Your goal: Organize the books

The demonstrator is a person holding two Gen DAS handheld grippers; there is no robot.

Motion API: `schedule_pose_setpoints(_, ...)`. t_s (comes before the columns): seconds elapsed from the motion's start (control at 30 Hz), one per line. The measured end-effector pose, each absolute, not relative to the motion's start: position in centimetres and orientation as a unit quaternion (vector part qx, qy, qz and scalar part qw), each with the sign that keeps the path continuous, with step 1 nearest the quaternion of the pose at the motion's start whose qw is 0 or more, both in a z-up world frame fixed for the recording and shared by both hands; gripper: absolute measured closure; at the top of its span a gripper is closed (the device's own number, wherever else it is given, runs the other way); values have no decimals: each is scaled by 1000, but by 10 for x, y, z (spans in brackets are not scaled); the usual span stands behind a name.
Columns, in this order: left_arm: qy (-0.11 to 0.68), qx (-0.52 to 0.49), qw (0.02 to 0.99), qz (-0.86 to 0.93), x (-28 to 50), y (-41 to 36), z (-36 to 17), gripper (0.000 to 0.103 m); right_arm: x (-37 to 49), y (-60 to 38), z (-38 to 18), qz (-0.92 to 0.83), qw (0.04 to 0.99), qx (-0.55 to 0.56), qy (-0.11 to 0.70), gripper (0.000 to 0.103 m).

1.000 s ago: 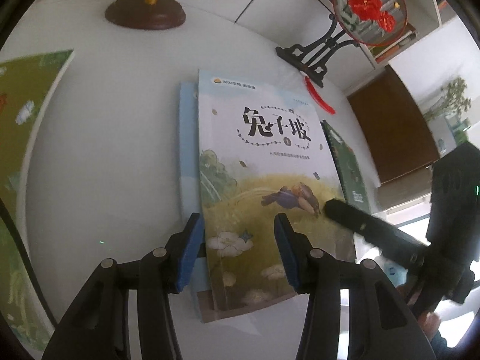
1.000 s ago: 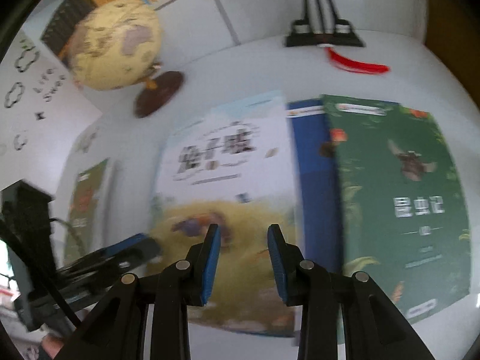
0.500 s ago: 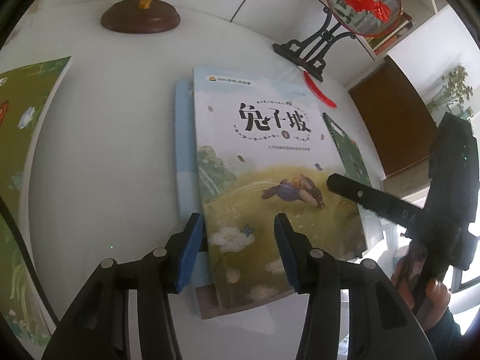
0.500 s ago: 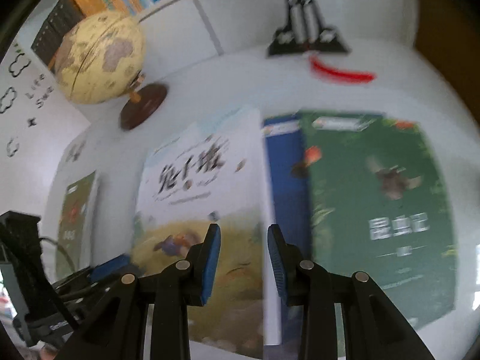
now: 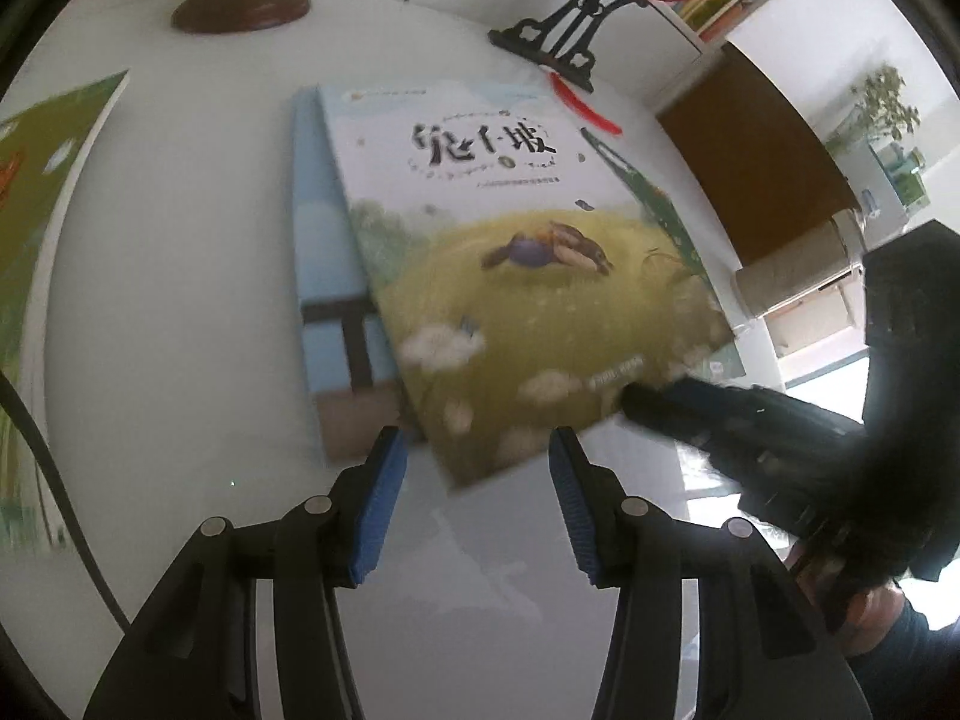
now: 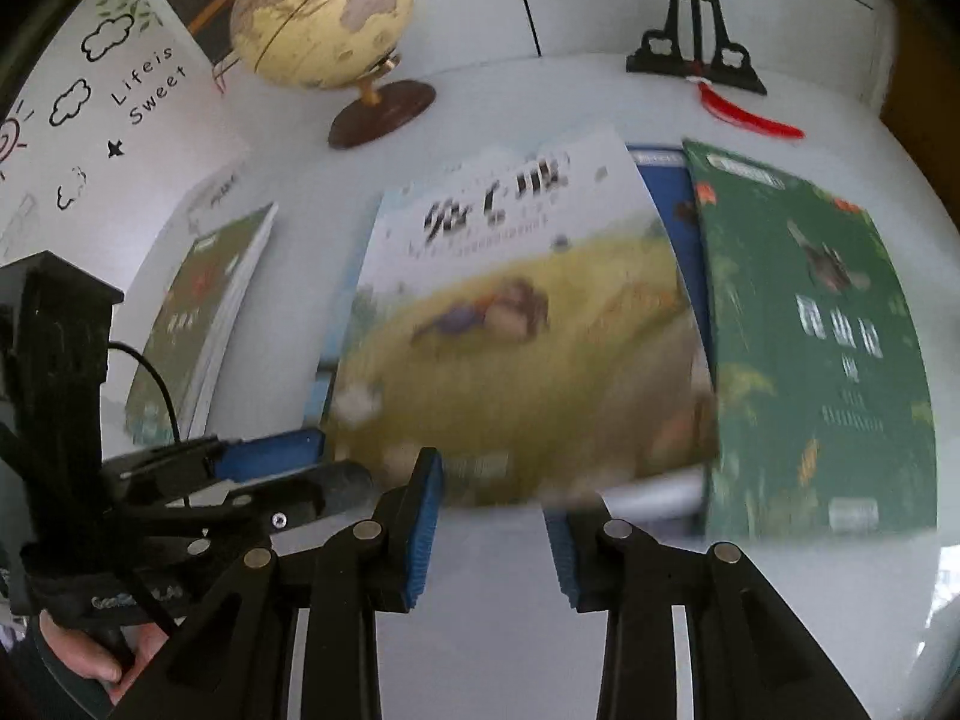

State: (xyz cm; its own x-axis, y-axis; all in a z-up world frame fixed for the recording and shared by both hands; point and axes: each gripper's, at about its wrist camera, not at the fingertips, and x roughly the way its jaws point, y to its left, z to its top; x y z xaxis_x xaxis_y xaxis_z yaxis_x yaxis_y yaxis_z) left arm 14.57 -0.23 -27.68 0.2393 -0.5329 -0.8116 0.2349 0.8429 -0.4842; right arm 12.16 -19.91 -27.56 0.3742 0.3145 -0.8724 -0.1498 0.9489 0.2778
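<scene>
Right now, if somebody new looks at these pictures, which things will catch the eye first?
First, the big picture book with a yellow meadow cover, lying askew on other books in the middle of the white table. Next, the dark green book beside it on the right, then the cream globe at the back left.

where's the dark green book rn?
Right wrist view: the dark green book lies flat on the white table, right of centre, its left edge overlapping a blue book, just right of the rabbit-cover book.
</scene>
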Motion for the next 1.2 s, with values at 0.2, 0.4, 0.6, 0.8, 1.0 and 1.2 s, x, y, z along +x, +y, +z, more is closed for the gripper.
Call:
schedule_pose_setpoints(0.2,566,-167,772,-235,150,10,-283,57,138,-249,-252,103,844,119,513,70)
schedule_pose_setpoints(0.4,563,-163,774,-238,150,6,-281,57,199,-249,-263,122,838,122,517,70)
schedule_pose_setpoints(0.6,564,-152,774,-243,153,-2,-280,57,209,-251,-279,122,827,121,535,69)
schedule_pose_setpoints(0.8,568,-151,772,-241,152,0,-279,57,195,-249,-279,123,825,122,537,68)
schedule_pose_setpoints(1.0,589,-124,759,-247,129,-1,-284,57,158,-245,-276,120,819,127,547,68)
schedule_pose_setpoints(1.2,595,-139,756,-234,121,11,-288,57,115,-253,-278,135,798,150,569,68)
